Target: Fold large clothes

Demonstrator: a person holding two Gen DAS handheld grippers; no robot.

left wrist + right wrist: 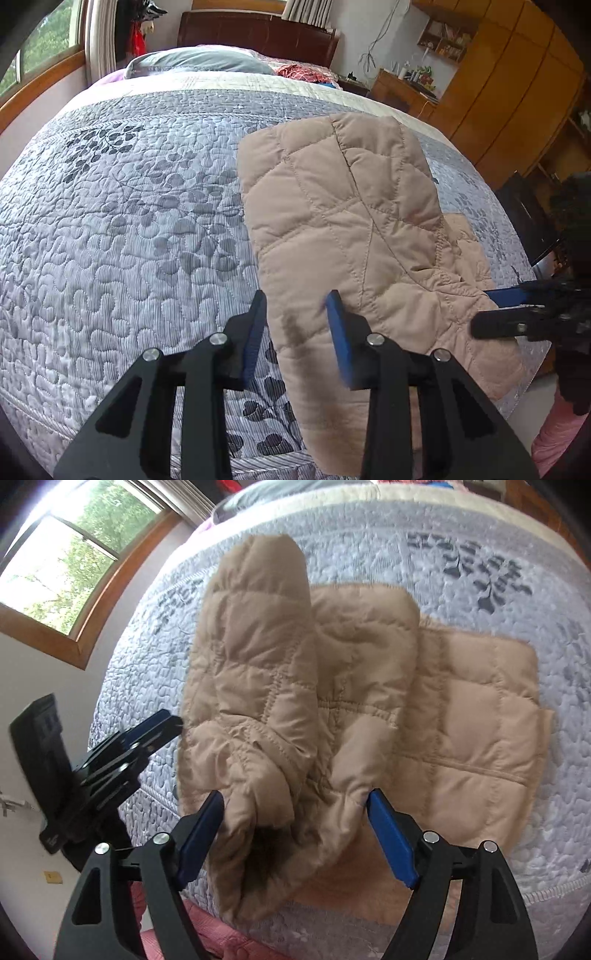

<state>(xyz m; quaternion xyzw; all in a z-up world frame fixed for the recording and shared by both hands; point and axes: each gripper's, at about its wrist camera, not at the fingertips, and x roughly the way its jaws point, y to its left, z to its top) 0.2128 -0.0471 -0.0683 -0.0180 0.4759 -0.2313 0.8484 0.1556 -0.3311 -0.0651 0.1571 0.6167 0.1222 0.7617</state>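
In the left wrist view, open quilted bedspread (110,221) is filling the left half of the frame, offering plenty of free room. At lower centre the left gripper (297,314) is hovering with its jaws partly open and nothing pinched, straddling the near edge of the tan quilted jacket (343,206), which is lying folded into a long panel right of centre. At the right edge the right gripper (491,306) is poking in beside the jacket. In the right wrist view, that gripper (295,808) is standing wide open over a puffy sleeve (258,672) lying across the body, gripping nothing. The folding seems partway along: a flat layer is still sticking out rightward, near the bed's edge.
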